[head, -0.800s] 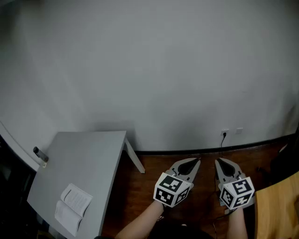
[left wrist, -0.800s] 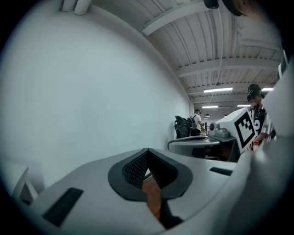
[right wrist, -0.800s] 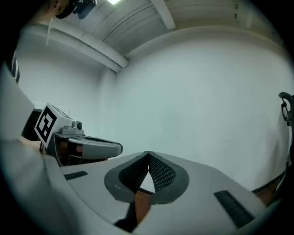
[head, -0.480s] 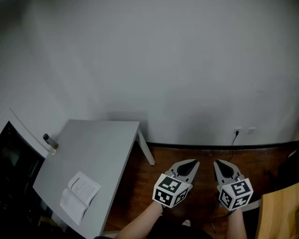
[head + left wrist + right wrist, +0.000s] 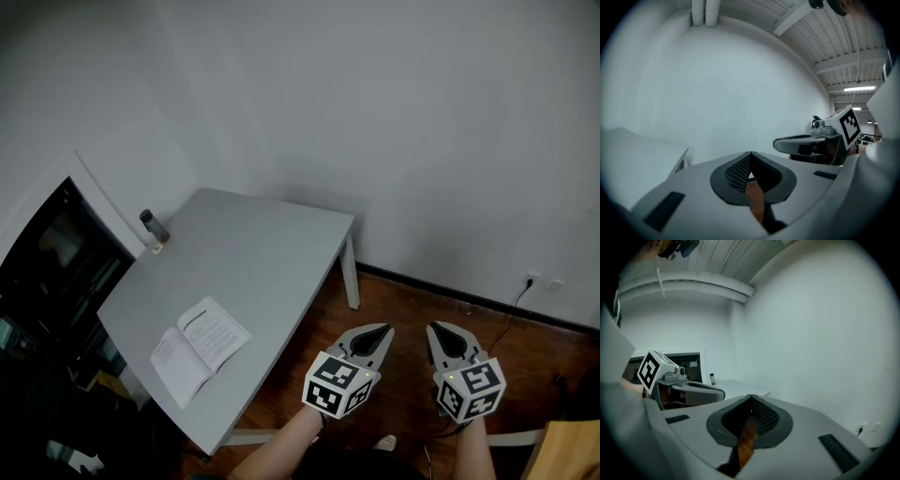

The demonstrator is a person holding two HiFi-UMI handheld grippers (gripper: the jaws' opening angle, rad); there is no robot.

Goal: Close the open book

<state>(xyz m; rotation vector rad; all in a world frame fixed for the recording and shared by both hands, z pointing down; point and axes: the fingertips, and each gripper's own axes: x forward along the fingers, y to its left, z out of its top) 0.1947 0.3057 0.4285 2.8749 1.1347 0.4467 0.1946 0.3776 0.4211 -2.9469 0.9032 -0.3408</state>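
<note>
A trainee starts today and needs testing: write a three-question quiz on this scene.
1. True or false: the book lies open on the grey table.
2. Where are the left gripper and the right gripper? A: over the book. B: over the wooden floor, beside the table. C: resting on the table.
3. Fill in: the jaws of both grippers are ____ and hold nothing.

Key: 1 true; 2 B; 3 shut.
</note>
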